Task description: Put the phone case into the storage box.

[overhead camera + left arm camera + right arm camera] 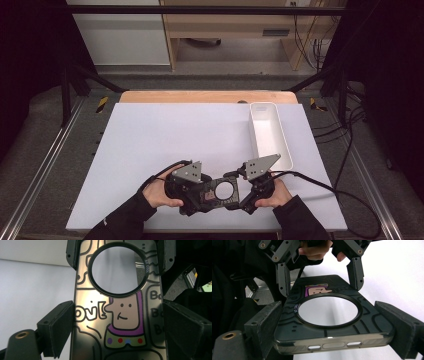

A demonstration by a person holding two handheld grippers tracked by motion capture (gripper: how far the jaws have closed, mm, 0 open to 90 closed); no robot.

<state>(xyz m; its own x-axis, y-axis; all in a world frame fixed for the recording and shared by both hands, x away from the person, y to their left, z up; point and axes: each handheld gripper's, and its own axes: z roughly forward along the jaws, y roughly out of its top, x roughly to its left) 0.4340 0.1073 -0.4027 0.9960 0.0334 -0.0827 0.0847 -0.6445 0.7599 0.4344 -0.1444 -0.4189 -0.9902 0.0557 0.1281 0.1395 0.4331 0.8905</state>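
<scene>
A dark, see-through phone case (212, 196) with cartoon drawings and a round black ring is held just above the white table near its front edge. My left gripper (200, 192) grips one end, my right gripper (242, 192) the opposite end. In the left gripper view the case (122, 315) sits between my left gripper's (120, 327) jaws, both pressed on its long edges; my right gripper (118, 256) clamps the far end. In the right gripper view my right gripper (332, 326) holds the button end of the case (367, 315), and my left gripper (319, 285) holds the far end.
A long white tray (270, 135) with nothing in it stands at the right of the white table mat (165, 130). A black cable (325, 187) trails right from my right gripper. A metal frame (45, 160) borders the table's sides.
</scene>
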